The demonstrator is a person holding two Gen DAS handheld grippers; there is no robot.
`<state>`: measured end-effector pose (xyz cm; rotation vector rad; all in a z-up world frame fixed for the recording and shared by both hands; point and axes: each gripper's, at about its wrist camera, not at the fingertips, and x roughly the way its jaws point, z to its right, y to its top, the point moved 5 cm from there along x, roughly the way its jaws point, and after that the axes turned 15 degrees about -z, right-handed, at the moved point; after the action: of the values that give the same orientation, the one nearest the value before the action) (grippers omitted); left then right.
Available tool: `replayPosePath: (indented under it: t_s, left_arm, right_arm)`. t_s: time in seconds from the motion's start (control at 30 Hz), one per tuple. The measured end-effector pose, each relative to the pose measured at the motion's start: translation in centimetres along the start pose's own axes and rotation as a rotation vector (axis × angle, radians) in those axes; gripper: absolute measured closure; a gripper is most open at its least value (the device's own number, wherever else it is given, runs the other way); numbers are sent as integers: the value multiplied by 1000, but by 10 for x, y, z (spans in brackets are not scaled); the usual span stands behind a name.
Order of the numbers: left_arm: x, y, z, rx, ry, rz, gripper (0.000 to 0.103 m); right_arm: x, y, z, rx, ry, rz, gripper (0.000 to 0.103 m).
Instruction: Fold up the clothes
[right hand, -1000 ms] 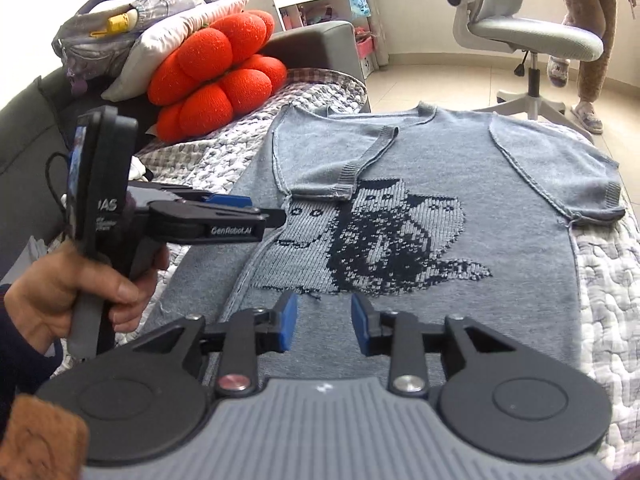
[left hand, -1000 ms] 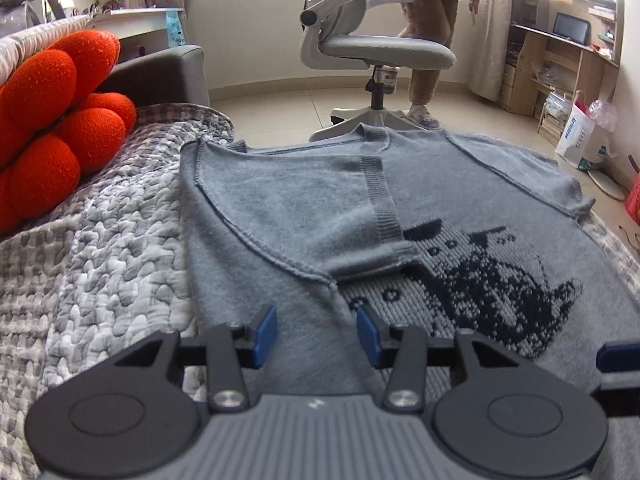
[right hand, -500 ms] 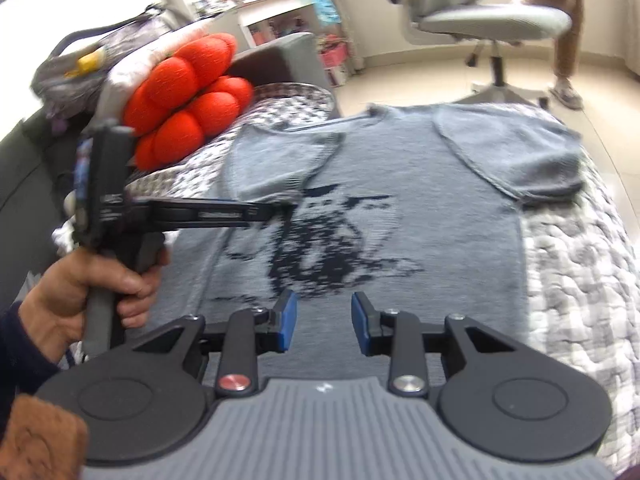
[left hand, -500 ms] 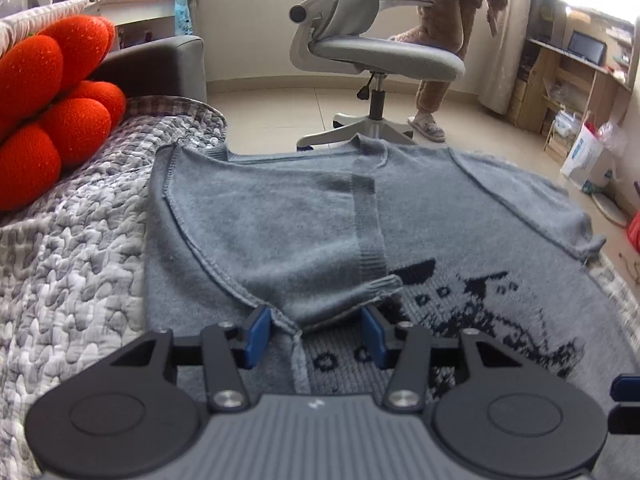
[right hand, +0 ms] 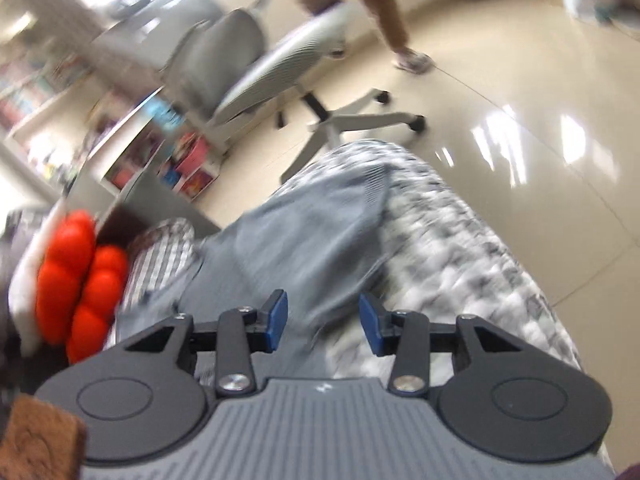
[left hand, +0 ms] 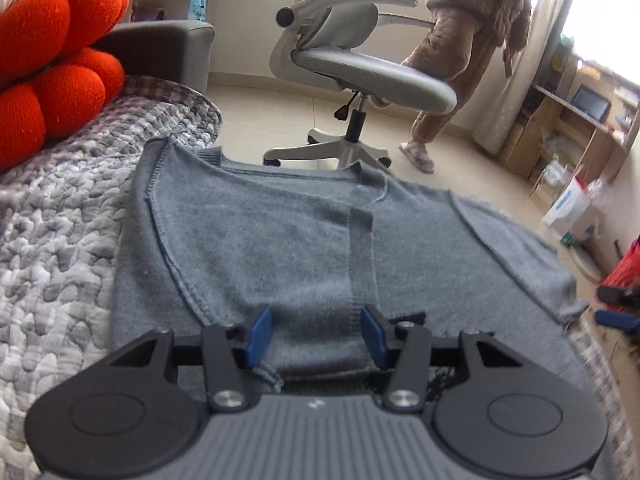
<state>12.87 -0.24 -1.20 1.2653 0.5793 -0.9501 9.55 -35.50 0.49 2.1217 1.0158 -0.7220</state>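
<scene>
A grey knit sweater [left hand: 280,248] with a dark cat pattern lies flat on the quilted bed cover [left hand: 52,240]. Its left sleeve is folded in across the chest. My left gripper [left hand: 316,334] hovers low over that folded sleeve's lower edge, open, with the ribbed cuff strip [left hand: 362,256] running up from between its blue pads; nothing is pinched. The right wrist view is blurred and tilted. There my right gripper [right hand: 323,326] is over the sweater's spread right sleeve [right hand: 320,232], its jaws opening, with cloth below them and no grip. Its blue tip [left hand: 616,318] shows at the left view's right edge.
A red lobed cushion [left hand: 52,80] lies at the left against a grey sofa arm [left hand: 160,52]. Beyond the bed's far edge stand a grey office chair [left hand: 360,76] and a person in brown fleece [left hand: 472,40]. Shelves and a white bag [left hand: 568,208] are at the right.
My left gripper has crept forward until the folded sleeve's edge lies between its pads. My right gripper has swung right and rolled toward the right sleeve, with its jaws wider; the left gripper has left its view.
</scene>
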Motion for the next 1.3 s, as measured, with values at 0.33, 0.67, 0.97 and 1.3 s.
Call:
replayPosePath:
  t_s: [0.33,0.67,0.97,1.3]
  left_arm:
    - [2,4,-7,-30,-15,9,53]
    - [6,6,-7,-21,-48,8,51]
    - [3,9,-19,-99,-99,7,51]
    - [2,12,-45,-183,-152,21,52]
  right_arm:
    - [13,8,16,72,-41,30,65]
    - [9,4,-2,-43,-53,103,94]
    - [2,4,-13,-86,-55,169,94]
    - [6,-14,-100,-281,-4,260,94]
